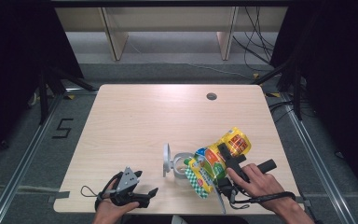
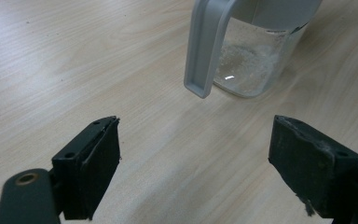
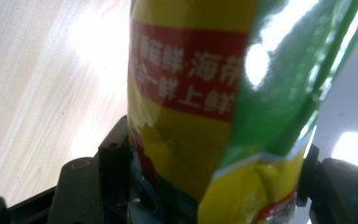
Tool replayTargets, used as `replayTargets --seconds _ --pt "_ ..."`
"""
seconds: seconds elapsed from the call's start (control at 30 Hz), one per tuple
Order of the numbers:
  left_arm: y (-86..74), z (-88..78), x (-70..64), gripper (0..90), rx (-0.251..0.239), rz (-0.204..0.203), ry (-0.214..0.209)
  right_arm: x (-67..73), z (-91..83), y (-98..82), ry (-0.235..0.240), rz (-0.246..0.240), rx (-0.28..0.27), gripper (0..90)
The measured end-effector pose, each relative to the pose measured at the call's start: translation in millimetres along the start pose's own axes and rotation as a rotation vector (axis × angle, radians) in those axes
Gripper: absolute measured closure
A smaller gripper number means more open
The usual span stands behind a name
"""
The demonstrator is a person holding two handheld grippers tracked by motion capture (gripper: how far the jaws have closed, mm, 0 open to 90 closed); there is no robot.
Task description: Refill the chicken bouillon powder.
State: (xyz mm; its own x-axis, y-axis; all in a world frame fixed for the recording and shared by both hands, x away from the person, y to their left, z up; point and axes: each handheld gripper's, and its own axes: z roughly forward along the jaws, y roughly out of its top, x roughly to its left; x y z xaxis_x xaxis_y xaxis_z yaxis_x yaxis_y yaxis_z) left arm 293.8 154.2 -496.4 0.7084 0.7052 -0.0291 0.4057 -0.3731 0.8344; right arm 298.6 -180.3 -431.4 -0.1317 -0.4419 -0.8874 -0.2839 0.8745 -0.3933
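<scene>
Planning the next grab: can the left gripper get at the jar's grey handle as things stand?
Probably yes. The left gripper is open, with bare table between its jaws and the jar's grey handle, which faces it. The right gripper holds the yellow bag on the jar's far side.

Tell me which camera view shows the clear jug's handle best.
The left gripper view: the jug's grey handle hangs large and sharp beyond the open left gripper, with the clear jug behind it. The high view shows the jug small, partly behind the yellow bag. The right gripper view gives the bag instead.
</scene>
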Motion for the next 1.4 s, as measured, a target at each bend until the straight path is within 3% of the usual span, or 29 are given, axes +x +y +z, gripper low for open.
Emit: replayTargets --seconds 0.03,0.07,0.2,0.23,0.27,0.3,0.33,0.43,0.53,0.63,0.67,0.73,0.77,0.83,0.87,0.93,1.0,1.03,1.17,1.2,1.4 --pt "0.0 -0.1 0.1 16.1 0.000 0.000 -0.001 -2.6 -0.2 -0.4 0.001 -0.031 0.009 37.3" --pt "0.0 0.0 0.1 16.1 0.000 0.000 -0.001 -1.1 -1.0 -0.8 0.008 -0.010 0.022 37.4" --pt "0.0 0.2 0.0 16.1 0.001 0.000 0.000 -1.7 -1.2 -0.7 0.000 -0.013 0.004 37.6" --pt "0.0 0.2 -0.1 16.1 0.001 0.000 0.000 2.5 -2.6 -1.2 0.001 0.045 0.021 37.6" --pt "0.1 0.3 -0.2 16.1 0.002 0.001 0.000 -1.5 -2.8 -1.2 0.002 -0.013 0.023 37.6" --pt "0.1 0.2 -0.3 16.1 0.002 0.001 0.000 -3.5 -1.8 -0.1 -0.006 -0.035 0.006 37.7" --pt "0.1 0.1 -0.2 16.1 0.001 0.002 0.000 -1.0 -2.7 -0.6 -0.001 -0.001 0.022 37.8" --pt "0.0 0.0 0.1 16.1 -0.001 0.000 0.000 -5.4 -2.7 0.5 -0.004 -0.053 0.010 38.1" --pt "0.1 -0.1 0.0 16.1 -0.001 0.000 0.000 -1.8 -3.0 1.2 -0.008 0.000 0.005 38.2" --pt "-0.2 0.0 -0.3 16.1 0.000 0.000 0.000 -4.5 -4.8 1.7 -0.009 -0.028 0.009 38.3" --pt "-0.6 -0.2 -0.3 16.1 0.001 0.001 0.000 -2.7 -5.5 1.6 -0.008 -0.001 0.014 38.4" --pt "-1.1 -0.8 -0.3 16.1 0.003 0.002 0.005 -3.8 -5.8 2.0 -0.006 -0.020 0.010 38.4" --pt "-1.8 0.0 -2.9 16.1 -0.010 -0.041 0.003 -3.8 -6.4 1.8 -0.006 -0.016 0.014 38.4" --pt "-1.0 -0.1 -2.4 16.1 -0.007 -0.041 0.001 -6.7 -6.5 1.9 -0.005 -0.050 0.011 38.5" --pt "-0.8 -0.7 -0.4 16.1 0.013 -0.015 0.012 -4.3 -6.8 1.4 -0.005 -0.013 0.018 38.5" --pt "-1.3 0.9 -2.6 16.1 0.001 -0.031 0.002 -7.2 -6.0 1.8 -0.007 -0.045 0.011 38.5" --pt "-0.6 0.5 -0.6 16.1 0.008 0.010 0.001 -7.4 -4.9 1.6 -0.011 -0.050 0.007 38.6" --pt "-1.1 1.2 -2.5 16.1 0.002 -0.028 -0.002 -7.7 -4.3 1.2 -0.003 -0.048 0.013 38.6" --pt "-1.1 0.2 -0.6 16.1 0.006 0.003 0.000 -9.1 -3.2 0.8 -0.001 -0.056 0.011 38.6" --pt "-0.8 0.3 -0.4 16.1 0.004 0.003 -0.001 -11.3 -2.3 -0.2 -0.005 -0.094 -0.001 38.7" --pt "-1.5 1.2 -2.6 16.1 0.003 -0.029 -0.004 -12.5 -5.3 0.0 -0.005 -0.095 0.000 38.8"
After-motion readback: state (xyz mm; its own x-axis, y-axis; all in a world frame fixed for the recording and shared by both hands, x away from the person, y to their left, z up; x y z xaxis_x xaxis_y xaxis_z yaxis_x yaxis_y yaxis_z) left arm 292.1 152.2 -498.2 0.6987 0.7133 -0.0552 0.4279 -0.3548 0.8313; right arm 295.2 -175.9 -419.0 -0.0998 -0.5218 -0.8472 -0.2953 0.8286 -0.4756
